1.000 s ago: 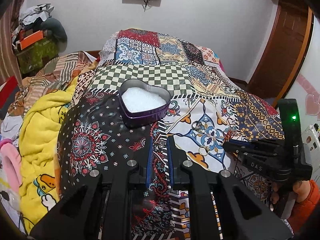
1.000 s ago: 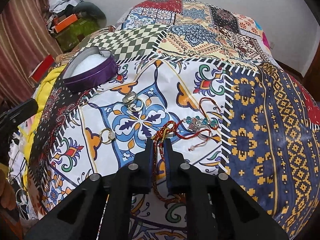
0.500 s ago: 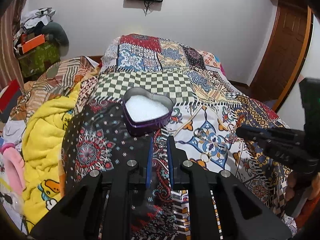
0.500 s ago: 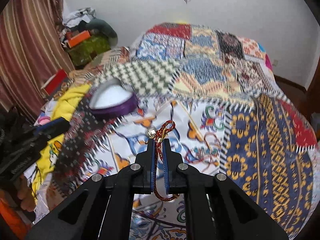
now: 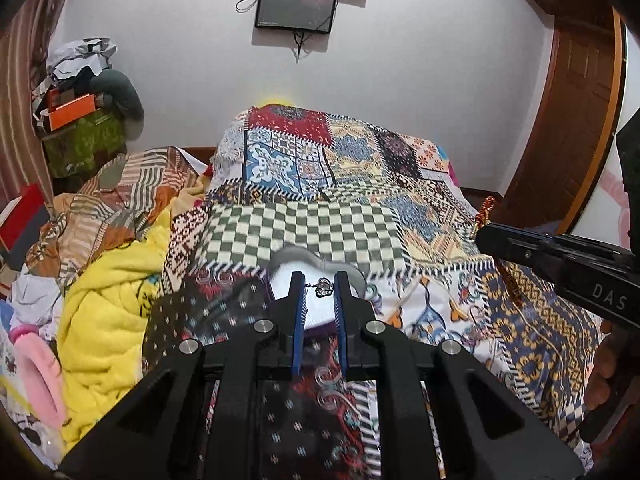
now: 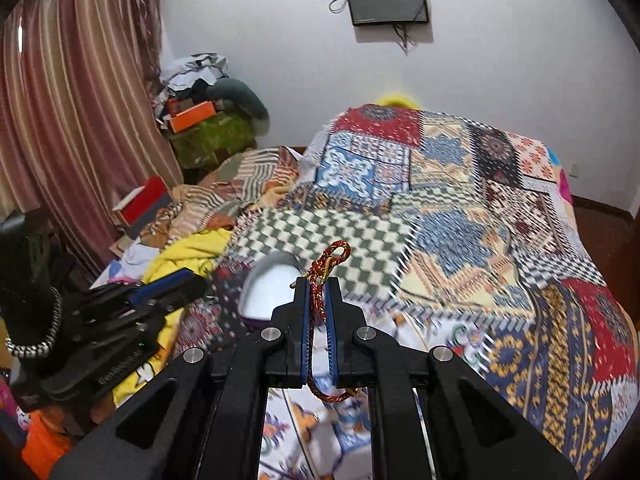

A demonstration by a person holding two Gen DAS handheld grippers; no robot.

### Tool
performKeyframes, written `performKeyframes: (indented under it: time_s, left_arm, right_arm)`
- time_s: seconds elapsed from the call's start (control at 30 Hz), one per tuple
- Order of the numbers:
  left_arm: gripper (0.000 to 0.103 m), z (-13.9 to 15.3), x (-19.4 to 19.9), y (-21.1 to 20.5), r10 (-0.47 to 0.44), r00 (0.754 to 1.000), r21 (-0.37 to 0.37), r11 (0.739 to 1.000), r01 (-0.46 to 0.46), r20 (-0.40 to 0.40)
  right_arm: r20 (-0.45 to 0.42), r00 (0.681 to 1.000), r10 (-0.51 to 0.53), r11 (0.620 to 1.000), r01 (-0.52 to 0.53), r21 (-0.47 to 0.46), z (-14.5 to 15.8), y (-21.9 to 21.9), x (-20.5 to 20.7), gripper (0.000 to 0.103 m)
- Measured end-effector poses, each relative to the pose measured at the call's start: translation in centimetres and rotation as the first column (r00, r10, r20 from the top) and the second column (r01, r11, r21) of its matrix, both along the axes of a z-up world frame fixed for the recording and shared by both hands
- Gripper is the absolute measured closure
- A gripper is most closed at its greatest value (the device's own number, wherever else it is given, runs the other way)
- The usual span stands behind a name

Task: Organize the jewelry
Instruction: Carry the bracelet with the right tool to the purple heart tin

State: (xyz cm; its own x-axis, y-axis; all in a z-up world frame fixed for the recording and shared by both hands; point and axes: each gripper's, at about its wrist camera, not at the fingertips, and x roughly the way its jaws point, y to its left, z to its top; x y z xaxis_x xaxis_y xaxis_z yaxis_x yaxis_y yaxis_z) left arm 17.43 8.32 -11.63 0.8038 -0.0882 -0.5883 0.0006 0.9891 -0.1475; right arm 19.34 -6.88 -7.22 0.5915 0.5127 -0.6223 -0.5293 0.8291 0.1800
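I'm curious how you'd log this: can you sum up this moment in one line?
left claw: silver pendant between fingers, over heart tin | right claw: shut on red-gold cord, raised above bedspread
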Motion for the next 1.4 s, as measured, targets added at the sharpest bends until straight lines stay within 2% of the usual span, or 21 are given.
performKeyframes:
  time_s: [0.27,0.6,0.93,1.23,1.27,1.4]
  left_arm:
    - [0.091,-0.7,2.9,0.8,-0.004,1.0,-0.004,1.0,0.004,-0.016]
    - [0.091,-3.7,6.0,0.8,-0.044,0.994,-0.008,0.999,0.043,-0.099]
    - [0.091,-5.7,7.1,0.8,-0.065,0.987,-0.015,0.998,0.064,-0.147]
    - [0.091,-5.8,7.4,0.6,-0.064,0.986,-0.009,0.998,0.064,-0.155]
    - [0.088,-5.8,7.4,0.7,-0.063,0.986,-0.009,0.998,0.062,-0.156]
    - [0.066,-5.2,7.3,0.9,-0.043,0.989,-0.01,0.999,0.042,-0.142]
  right_arm:
    - [-0.009,0.998,0.061,0.998,-0.061,0.016,0.1,2.9,2.5,0.097]
    - [-0.082,0.989,0.124,0.992,-0.127,-0.025,-2.3,6.3,5.5,0.097]
    - [-0.175,0.974,0.143,0.988,-0.151,-0.034,-5.0,7.3,7.5,0.097]
    - [-0.166,0.972,0.164,0.985,-0.17,-0.021,-4.7,6.4,6.8,0.097]
    - [-0.161,0.974,0.158,0.986,-0.164,-0.02,-4.5,6.1,6.9,0.097]
    - [-0.142,0.983,0.117,0.992,-0.123,-0.035,-3.3,4.3,6.9,0.096]
